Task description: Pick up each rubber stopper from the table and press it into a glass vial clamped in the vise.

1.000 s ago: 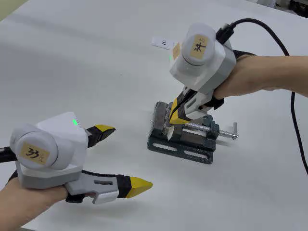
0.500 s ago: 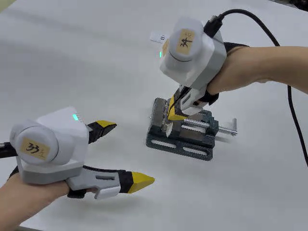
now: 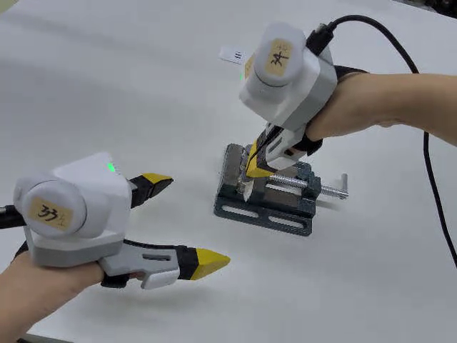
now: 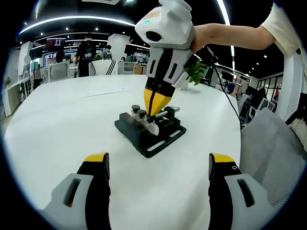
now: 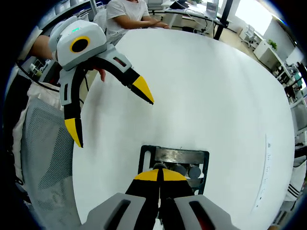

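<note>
- Head view: the right tool [image 3: 255, 170], a white body with black jaws tipped in yellow, points steeply down at the small dark metal vise [image 3: 265, 204] on the white bench [image 3: 143, 86]. Its jaws are pressed together. The tips touch the top of a small clear glass vial [image 3: 247, 188] clamped at the left end of the vise. The left tool [image 3: 189, 221] hangs low near the person, well apart from the vise, with its jaws spread wide and nothing between them.
- Left gripper view: the left tool [image 4: 158, 160] has only bare bench between its jaws. Ahead stands the vise [image 4: 149, 130], and the right tool [image 4: 154, 104] meets it from above, on the nearest vial [image 4: 152, 126] of a short row. Behind it, two more vials carry dark round rubber stoppers [image 4: 136, 109], which look seated.
- Right gripper view: the right tool [image 5: 160, 175] is clenched tip to tip, directly over the vise [image 5: 174, 154]. The two stoppers [image 5: 188, 170] lie just beside the tips. Whether a stopper sits under the tips is hidden.
- Judgement: the vial stands upright with its mouth directly under the right tool, which is the nearer one. The tool leans a little from the vial's axis. So the press should go straight down along the vial, or the stopper may enter crooked.
</note>
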`<state>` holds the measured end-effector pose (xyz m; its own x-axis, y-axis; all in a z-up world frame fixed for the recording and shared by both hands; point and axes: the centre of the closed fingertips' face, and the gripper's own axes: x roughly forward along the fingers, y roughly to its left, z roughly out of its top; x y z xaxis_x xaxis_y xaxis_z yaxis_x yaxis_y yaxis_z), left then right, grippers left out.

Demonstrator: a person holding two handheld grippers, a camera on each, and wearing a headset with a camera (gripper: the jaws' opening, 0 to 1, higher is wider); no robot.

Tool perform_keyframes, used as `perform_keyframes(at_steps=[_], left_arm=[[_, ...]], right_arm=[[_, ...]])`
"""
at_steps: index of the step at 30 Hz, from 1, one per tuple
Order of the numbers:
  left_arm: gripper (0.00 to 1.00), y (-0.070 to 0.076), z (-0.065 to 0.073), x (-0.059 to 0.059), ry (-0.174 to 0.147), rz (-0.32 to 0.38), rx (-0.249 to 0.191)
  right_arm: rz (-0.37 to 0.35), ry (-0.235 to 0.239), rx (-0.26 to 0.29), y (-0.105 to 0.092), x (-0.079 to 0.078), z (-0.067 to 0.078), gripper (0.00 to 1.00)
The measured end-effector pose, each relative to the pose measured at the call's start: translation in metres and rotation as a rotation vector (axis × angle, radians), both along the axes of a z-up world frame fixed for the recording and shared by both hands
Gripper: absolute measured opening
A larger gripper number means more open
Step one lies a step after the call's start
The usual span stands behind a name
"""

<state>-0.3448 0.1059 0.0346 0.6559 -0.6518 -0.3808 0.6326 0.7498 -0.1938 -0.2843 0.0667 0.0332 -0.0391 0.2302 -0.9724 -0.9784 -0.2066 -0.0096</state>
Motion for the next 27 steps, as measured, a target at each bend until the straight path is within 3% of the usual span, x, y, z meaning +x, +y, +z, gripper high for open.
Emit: perform_keyframes(at_steps=[14, 15, 24, 27], left_arm=[[0.83, 0.0043, 0.0008, 0.0050, -0.011, 0.007, 0.003], [0.83, 0.0039, 0.0009, 0.0054, -0.012, 0.005, 0.003], [0.83, 0.0035, -0.0005, 0.0080, -0.016, -0.001, -0.001], [0.83, 0.0042, 0.0006, 0.0089, -0.018, 0.001, -0.006]], right_arm=[[-0.025, 0.005, 0.000, -0.0017, 0.0011, -0.0012, 0.00], [-0.051, 0.016, 0.005, -0.0009, 0.0018, -0.0012, 0.00], [-0.034, -0.005, -0.005, -0.0002, 0.0023, -0.0022, 0.00], [-0.055, 0.012, -0.003, 0.0003, 0.0033, -0.0024, 0.00]])
